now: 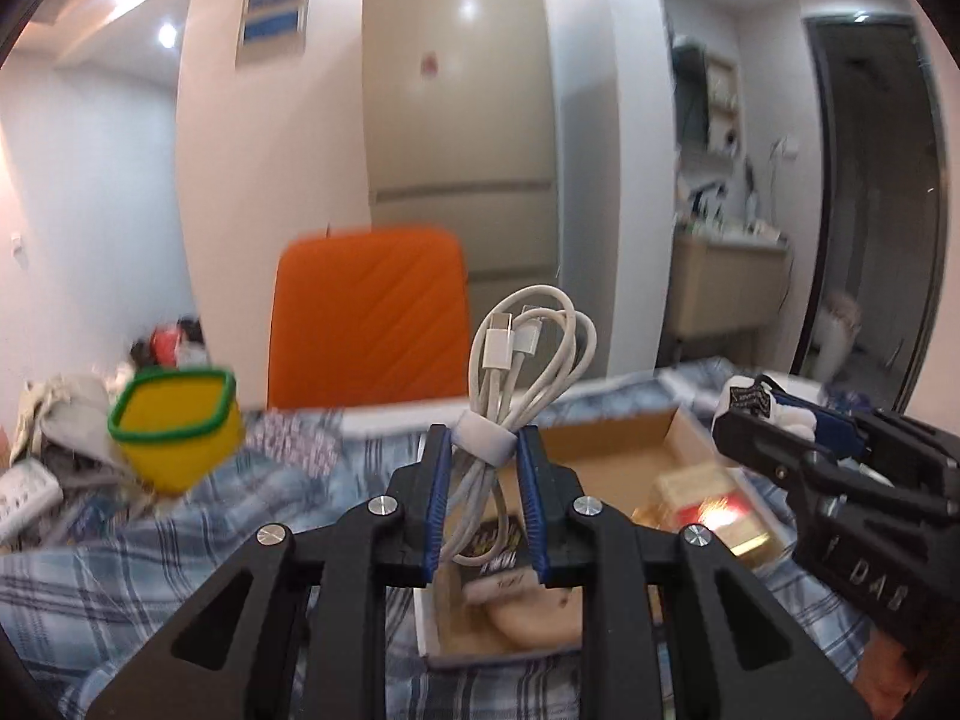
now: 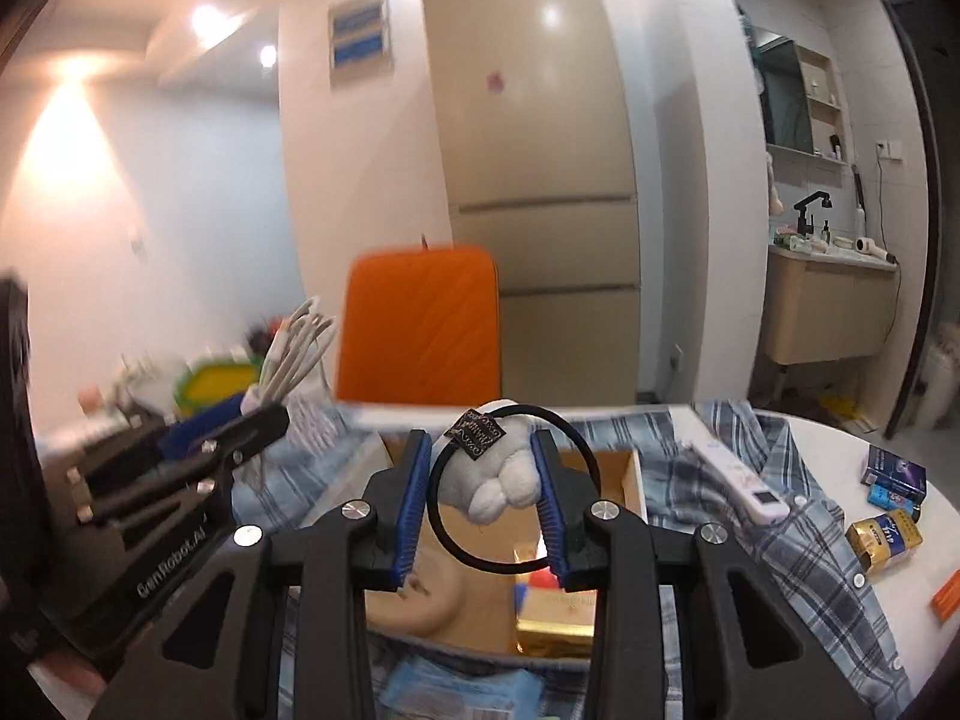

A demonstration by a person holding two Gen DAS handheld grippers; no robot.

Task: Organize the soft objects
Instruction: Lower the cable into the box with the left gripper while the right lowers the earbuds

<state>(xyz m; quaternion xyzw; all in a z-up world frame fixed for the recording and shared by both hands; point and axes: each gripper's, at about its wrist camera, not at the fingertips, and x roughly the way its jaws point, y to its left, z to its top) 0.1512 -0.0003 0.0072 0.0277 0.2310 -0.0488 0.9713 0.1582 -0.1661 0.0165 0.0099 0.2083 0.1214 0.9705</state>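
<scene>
Plaid cloth [image 2: 798, 480] under cardboard box [image 2: 630, 480] — contents blurred.
My left gripper [image 1: 480, 450] clamps white cable [image 1: 522, 354]; right gripper [image 2: 483, 468] clamps plush hair tie [image 2: 504, 480].

A tall beige refrigerator [image 2: 534, 180] was placed against the white wall, and an orange chair back [image 2: 420, 330] was seen in front of it. On the right, a vanity cabinet [image 2: 828, 312] with a black faucet [image 2: 810, 210] was installed. The room was lit by ceiling spotlights [image 1: 168, 33].
</scene>
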